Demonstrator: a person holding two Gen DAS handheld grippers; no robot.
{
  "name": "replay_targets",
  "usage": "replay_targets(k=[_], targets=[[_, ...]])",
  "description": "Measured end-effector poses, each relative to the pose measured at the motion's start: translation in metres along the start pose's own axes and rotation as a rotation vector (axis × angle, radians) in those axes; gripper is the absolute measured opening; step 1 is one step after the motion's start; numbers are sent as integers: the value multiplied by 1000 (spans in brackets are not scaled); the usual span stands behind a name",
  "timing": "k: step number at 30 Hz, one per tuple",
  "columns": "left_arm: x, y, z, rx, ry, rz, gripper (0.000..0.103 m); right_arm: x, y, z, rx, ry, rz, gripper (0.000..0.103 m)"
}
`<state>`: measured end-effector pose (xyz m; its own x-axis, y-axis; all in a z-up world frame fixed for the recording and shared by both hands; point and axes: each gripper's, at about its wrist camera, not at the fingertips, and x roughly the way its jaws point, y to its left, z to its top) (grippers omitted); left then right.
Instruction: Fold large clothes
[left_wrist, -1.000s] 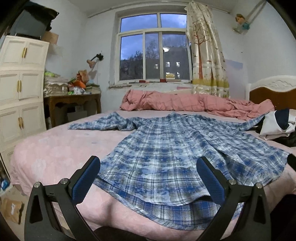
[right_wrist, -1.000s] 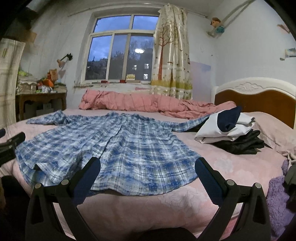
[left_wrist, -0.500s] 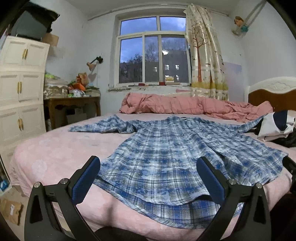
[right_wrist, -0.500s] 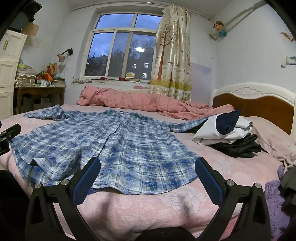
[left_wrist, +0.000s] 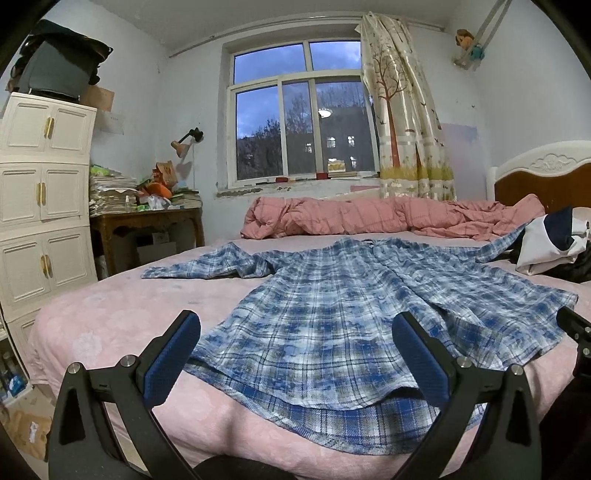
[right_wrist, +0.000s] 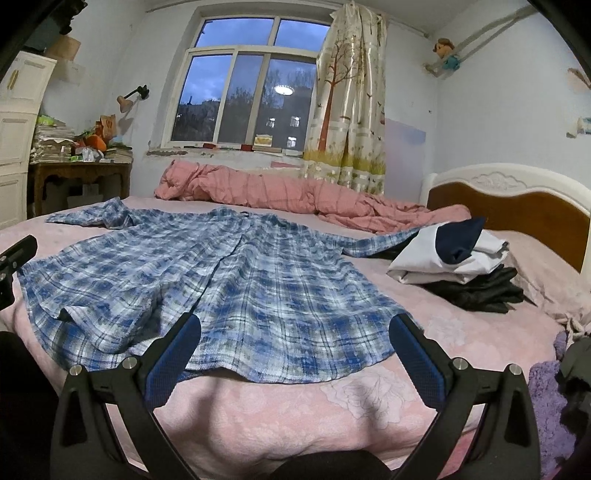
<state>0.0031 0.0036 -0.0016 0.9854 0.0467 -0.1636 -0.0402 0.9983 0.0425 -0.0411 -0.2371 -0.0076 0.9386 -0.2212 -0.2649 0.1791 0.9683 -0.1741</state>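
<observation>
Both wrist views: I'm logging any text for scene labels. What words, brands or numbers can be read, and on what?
None can be read.
Orange packet on the desk: print too blurred.
Paper on the wall: marks too small.
Plaid shirt: no label showing.

The plaid shirt (left_wrist: 332, 325) was thin, crinkled woven cloth; the bed (right_wrist: 369, 406) wore a matt embossed pink cover. Each claw (left_wrist: 295, 362) (right_wrist: 295, 354) had matt black plastic arms, textured blue pads (left_wrist: 170, 362) and shiny metal bolts.
</observation>
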Motion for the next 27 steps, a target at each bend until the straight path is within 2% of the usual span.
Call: replay_targets(k=[10,14,20,24,27], targets=[[-4,0,0,-5,-21,-11,103,-1,13,1,-52,-4,-34,103],[-6,1,-1,-9,-23,16,103,0,19,1,-74,-3,-51,103],[-6,5,-1,-23,-24,-3,103,0,21,0,-82,-2,-56,103],[-6,2,0,24,-23,-8,103,2,20,1,-76,11,-45,103],[0,-11,2,104,25,-66,103,5,19,3,-100,40,8,103]])
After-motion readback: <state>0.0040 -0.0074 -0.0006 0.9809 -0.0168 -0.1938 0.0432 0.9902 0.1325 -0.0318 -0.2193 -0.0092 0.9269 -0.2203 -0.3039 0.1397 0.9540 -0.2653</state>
